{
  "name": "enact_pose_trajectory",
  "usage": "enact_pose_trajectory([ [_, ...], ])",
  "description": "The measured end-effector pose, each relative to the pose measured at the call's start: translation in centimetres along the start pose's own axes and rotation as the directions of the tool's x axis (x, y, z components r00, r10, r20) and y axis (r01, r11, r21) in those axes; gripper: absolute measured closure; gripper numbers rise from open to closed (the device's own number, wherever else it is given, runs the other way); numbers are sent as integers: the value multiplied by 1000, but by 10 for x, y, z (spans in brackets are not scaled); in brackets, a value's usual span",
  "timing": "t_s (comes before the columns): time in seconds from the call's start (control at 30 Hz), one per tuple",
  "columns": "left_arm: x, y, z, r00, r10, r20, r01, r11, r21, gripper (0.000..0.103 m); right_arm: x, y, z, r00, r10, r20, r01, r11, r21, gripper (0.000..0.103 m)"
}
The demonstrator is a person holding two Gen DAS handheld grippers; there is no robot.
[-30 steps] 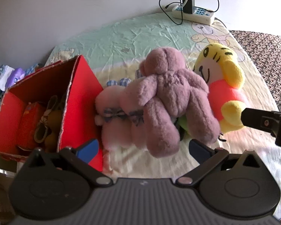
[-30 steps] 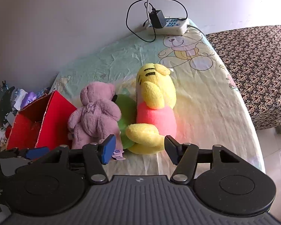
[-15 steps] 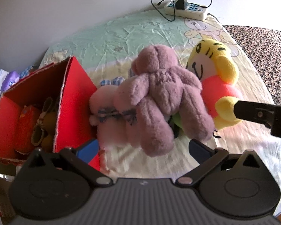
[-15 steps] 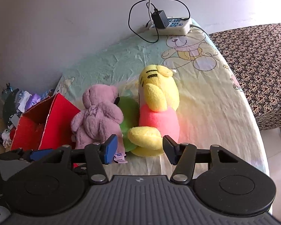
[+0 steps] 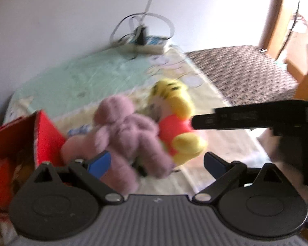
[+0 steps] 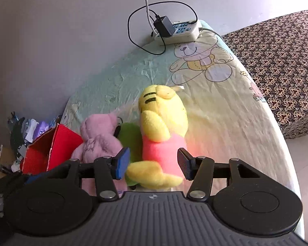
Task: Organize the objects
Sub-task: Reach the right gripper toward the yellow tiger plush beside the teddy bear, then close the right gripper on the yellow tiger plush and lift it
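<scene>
A mauve plush bear (image 5: 129,135) lies on the bed beside a yellow plush tiger in a pink shirt (image 5: 174,123). A paler pink plush (image 5: 71,149) lies against a red cardboard box (image 5: 45,139) holding orange and brown toys. My left gripper (image 5: 156,163) is open and empty, just before the mauve bear; this view is blurred. My right gripper (image 6: 153,163) is open, its fingers either side of the tiger's (image 6: 162,131) pink body and yellow leg. A green plush (image 6: 129,137) sits between the tiger and the bear (image 6: 98,137).
A white power strip (image 6: 178,32) with a black adapter and cables lies at the bed's far end by the wall. A brown patterned cover (image 6: 277,55) lies to the right. Clutter (image 6: 28,127) sits on the floor left of the red box (image 6: 49,153).
My left gripper has swung up and to the right, blurring its view. My right gripper has moved forward, so its fingers now flank the tiger's lower body.
</scene>
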State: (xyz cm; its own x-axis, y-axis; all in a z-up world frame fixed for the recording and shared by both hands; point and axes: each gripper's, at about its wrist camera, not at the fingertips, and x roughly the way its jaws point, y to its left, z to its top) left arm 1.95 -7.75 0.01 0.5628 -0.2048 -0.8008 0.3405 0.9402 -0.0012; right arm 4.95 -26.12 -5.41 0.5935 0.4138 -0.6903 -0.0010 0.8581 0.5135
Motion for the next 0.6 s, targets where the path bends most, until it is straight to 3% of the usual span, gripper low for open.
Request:
enact_pose_trajectory([
  [0.1,4,-9,1,996,-83,15,82,996,17,10,11,-5,2,1000,-7,-5,7,1000,-6,46],
  [0.43,37,-27,13,993,-106,50,101,991,91,11,32,-21,19,996,87,-36,-87,996,14,40],
  [0.6,63,-25,19,993,-116,6,115,990,82,20,50,-25,23,995,62,-74,-63,998,-10,37],
])
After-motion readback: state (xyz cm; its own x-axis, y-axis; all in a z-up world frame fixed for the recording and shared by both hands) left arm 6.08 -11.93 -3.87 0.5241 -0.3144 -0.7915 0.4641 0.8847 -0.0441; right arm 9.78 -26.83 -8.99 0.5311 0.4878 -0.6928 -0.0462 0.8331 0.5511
